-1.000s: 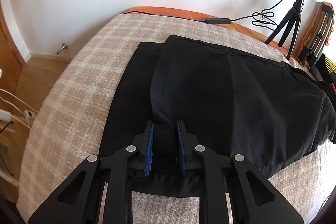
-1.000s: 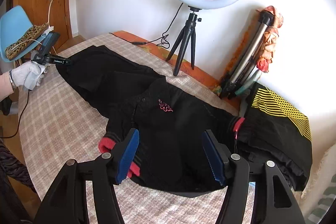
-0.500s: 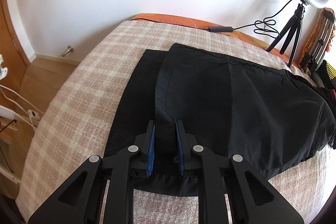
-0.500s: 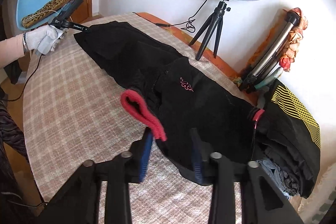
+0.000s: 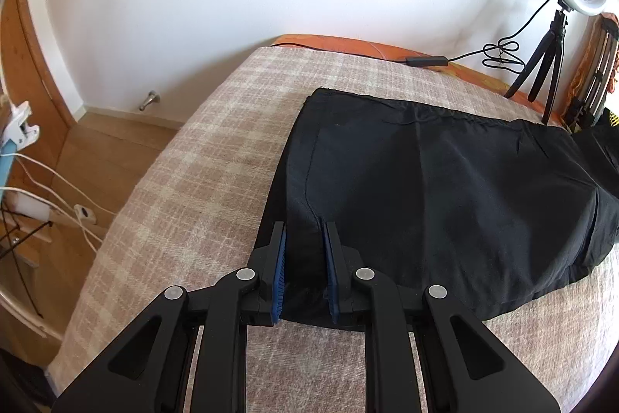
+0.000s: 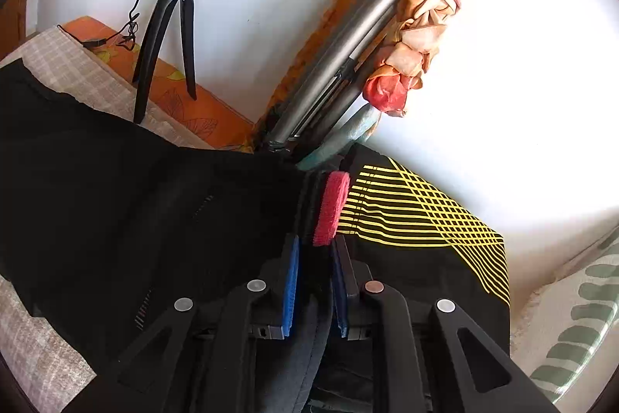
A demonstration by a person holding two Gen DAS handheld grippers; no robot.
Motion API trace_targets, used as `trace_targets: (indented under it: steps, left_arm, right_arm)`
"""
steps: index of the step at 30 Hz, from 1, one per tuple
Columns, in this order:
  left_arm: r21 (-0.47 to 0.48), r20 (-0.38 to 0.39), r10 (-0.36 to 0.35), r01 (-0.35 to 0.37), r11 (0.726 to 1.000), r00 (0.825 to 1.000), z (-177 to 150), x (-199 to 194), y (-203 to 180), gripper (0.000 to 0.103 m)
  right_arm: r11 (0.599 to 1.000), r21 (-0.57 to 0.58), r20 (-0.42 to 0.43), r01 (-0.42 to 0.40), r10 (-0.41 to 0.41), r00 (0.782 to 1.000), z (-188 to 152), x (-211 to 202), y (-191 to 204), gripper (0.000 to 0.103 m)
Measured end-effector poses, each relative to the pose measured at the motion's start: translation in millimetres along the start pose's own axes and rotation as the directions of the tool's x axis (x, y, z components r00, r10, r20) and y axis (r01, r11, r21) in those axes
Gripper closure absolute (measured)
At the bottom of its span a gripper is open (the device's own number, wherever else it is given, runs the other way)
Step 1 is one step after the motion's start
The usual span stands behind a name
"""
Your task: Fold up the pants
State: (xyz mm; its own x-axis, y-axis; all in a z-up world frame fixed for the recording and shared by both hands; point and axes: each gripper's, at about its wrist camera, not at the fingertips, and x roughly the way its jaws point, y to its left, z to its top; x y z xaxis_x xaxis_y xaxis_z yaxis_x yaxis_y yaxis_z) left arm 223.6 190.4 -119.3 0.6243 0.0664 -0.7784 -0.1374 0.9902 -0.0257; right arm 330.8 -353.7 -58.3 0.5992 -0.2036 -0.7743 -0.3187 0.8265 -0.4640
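Observation:
The black pants [image 5: 425,188] lie along the checked bed cover [image 5: 216,157], one leg folded over the other. My left gripper [image 5: 304,239] is shut on the hem of the upper leg, near the bed's front edge. In the right wrist view the pants [image 6: 116,204] spread to the left. My right gripper [image 6: 314,250] is shut on the waistband, whose red inner band [image 6: 330,208] stands up between the blue pads. The waist end sits against a black garment with yellow lines [image 6: 406,215].
A ring light on a black tripod [image 5: 549,37] stands at the back of the bed, also in the right wrist view [image 6: 170,26]. A folded silver tripod [image 6: 340,53] with a peach cloth leans on the wall. Cables [image 5: 62,204] lie on the floor left.
My right gripper has closed on the waistband and carried it across to the right, over toward the yellow-lined garment. My left gripper has kept its hold on the hem and drawn the upper leg toward the other leg's hem.

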Motion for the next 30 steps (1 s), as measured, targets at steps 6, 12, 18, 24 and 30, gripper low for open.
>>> trace_targets:
  steps: [6, 12, 18, 24, 30]
  left_arm:
    - [-0.016, 0.006, -0.013, 0.013, 1.000, 1.000, -5, -2, 6, 0.087]
    - [-0.041, -0.020, 0.000, -0.001, 0.999, 1.000, 6, 0, 10, 0.083]
    - [-0.038, 0.052, -0.027, 0.029, 0.999, 0.998, 7, -33, 6, 0.082]
    - [0.118, 0.058, -0.226, 0.218, 0.969, 0.972, 1, -70, -70, 0.082]
    - [0.340, -0.032, -0.403, 0.389, 0.856, 0.915, -15, -79, -194, 0.058]
  right_arm:
    - [0.997, 0.070, 0.096, -0.029, 0.023, 0.995, -18, -61, 9, 0.044]
    - [0.924, 0.186, 0.138, -0.334, 0.312, 0.940, -61, -122, 49, 0.036]
    - [0.862, 0.219, 0.051, -0.457, 0.458, 0.887, -80, -96, 107, 0.037]
    - [0.741, 0.378, 0.007, -0.556, 0.598, 0.802, -81, -45, 123, 0.039]
    - [0.669, 0.503, 0.067, -0.547, 0.601, 0.796, -85, -48, 104, 0.040]
